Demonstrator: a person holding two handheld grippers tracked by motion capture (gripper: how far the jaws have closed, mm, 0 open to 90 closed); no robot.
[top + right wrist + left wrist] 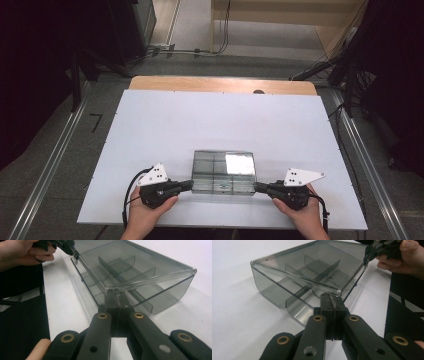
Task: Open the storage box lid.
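Clear box (224, 172) on white table (165, 130), grey floor.

The left black two-jaw tool (189, 185) and the right black two-jaw tool (257, 187) each carry a white three-cornered plate with dark holes and a trailing black cable. Brass-ringed pivots stud their matte black linkage bars.

The left gripper (189, 185) lies level in the person's left hand (150, 210), its black jaws pressed together and pointing inward toward the right gripper (257, 187) — which mirrors it from the opposite side, jaws likewise closed. Each forearm comes up from below its tool, fingers wrapped around the black body behind the jaws. A white three-cornered plate (154, 174) tops each gripper, and a black cable (128, 192) trails back from the left one.
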